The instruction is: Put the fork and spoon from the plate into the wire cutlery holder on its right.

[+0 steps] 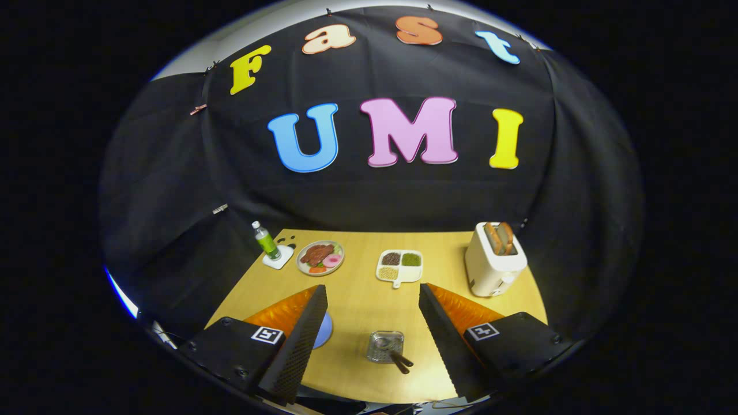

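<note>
The wire cutlery holder [385, 344] stands on the wooden table [357, 300], low between my two fingers. Two dark utensil handles [402, 362] stick out of it, leaning toward me; which is the fork and which the spoon I cannot tell. Just left of the holder, a pale blue plate [324, 331] peeks out from behind my left finger, and most of it is hidden. My gripper [372, 288] is open, held high above the table, with nothing between its fingers.
Beyond the fingers, along the table's far side, stand a green bottle [266, 240] on a white coaster, a plate of food [320, 257], a white divided dish [399, 266] and a cream toaster [493, 260] with toast in it.
</note>
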### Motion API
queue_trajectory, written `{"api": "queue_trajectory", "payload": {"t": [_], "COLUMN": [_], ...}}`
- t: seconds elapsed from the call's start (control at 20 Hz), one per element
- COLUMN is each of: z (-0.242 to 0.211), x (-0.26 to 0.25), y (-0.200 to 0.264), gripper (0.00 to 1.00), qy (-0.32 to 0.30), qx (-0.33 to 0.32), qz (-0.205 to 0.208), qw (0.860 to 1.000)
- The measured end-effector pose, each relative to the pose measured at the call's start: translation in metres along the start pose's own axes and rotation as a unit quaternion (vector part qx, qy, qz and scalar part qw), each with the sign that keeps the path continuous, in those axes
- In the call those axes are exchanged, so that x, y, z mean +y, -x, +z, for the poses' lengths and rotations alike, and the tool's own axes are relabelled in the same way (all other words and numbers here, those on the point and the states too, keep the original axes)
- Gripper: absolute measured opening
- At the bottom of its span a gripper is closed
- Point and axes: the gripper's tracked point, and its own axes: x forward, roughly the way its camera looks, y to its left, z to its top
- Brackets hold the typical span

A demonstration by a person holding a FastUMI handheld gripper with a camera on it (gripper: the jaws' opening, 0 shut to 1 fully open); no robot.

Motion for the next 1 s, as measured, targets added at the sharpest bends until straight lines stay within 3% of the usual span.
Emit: {"api": "queue_trajectory", "payload": {"t": [0.2,0.5,0.7,1.0], "z": [0.029,0.048,0.039,0.029], "x": [0.006,0.009,0.008,-0.002], "y": [0.024,0.048,0.059,0.059], "gripper": [0.99,0.99,0.99,0.97], "qy": [0.000,0.027,0.050,0.031], "qx": [-0.079,-0.157,-0.179,-0.195], "qz": [-0.030,-0.026,0.000,0.038], "qw": [0.996,0.987,0.983,0.980]}}
